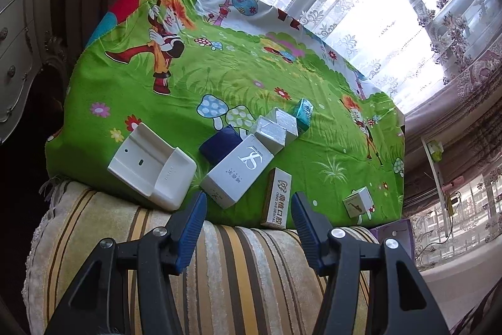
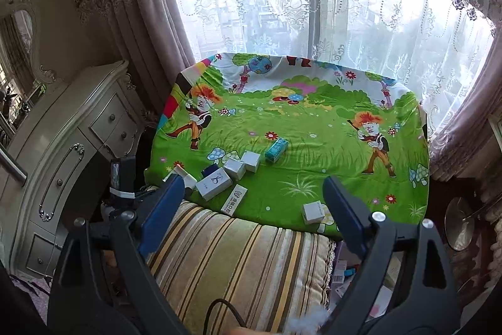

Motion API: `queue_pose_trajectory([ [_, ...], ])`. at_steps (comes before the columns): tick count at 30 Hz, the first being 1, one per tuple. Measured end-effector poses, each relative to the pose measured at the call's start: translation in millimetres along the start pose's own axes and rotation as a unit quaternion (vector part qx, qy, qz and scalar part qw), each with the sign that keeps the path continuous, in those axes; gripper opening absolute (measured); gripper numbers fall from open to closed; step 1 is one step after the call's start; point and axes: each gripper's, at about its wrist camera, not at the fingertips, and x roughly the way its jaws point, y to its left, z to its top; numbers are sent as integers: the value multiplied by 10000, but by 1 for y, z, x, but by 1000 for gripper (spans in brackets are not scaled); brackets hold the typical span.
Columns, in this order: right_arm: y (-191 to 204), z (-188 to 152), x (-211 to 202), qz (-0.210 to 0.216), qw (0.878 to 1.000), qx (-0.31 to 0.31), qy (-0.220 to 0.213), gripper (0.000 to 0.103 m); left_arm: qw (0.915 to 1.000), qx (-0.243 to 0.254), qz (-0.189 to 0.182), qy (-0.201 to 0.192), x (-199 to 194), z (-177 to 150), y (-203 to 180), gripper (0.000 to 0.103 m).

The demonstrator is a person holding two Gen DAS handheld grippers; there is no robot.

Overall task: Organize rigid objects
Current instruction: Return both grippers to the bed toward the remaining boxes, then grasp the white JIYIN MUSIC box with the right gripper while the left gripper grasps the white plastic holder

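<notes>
Several small boxes lie on a green cartoon cloth (image 1: 219, 77). A white open tray (image 1: 153, 167) sits at the near left. Next to it lie a dark blue box (image 1: 219, 145), a large white box (image 1: 237, 170), two silver boxes (image 1: 276, 127), a teal box (image 1: 303, 112), a dental box (image 1: 277, 198) and a small white cube box (image 1: 359, 202). My left gripper (image 1: 249, 206) is open and empty, just short of the dental box. My right gripper (image 2: 254, 193) is open and empty above the striped cushion; the cube box (image 2: 312, 212) lies near its right finger.
A striped cushion (image 2: 238, 259) lies at the near edge under both grippers. A cream dresser (image 2: 72, 153) stands to the left. Lace curtains and a window (image 2: 313, 5) stand behind the cloth. The left gripper's body (image 2: 124, 178) shows at left in the right wrist view.
</notes>
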Motion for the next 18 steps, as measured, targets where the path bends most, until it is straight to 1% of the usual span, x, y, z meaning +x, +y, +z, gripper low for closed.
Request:
queue_pose_trajectory([
  [6,3,11,16,185,9997,127,59,92,9999,-64,113,30,5,6,10,57],
  [9,11,17,23,272,9996,-32,64,91,9998,-91,170,19,7,11,14,57],
  [10,10,18,28,277,9996,-30,60,92,9998,-103,193,26,9,12,15,57],
  [13,-7,16,47,273,9992,245,182,92,9995,-82,296,15,11,15,18,57],
  [14,-14,14,55,180,9991,320,233,92,9993,-22,386,13,12,16,19,57],
  [16,-30,10,69,-150,9986,430,258,92,9980,146,615,42,15,18,20,57],
  [18,-50,6,83,-460,9970,544,309,92,9963,337,770,159,21,18,20,57],
])
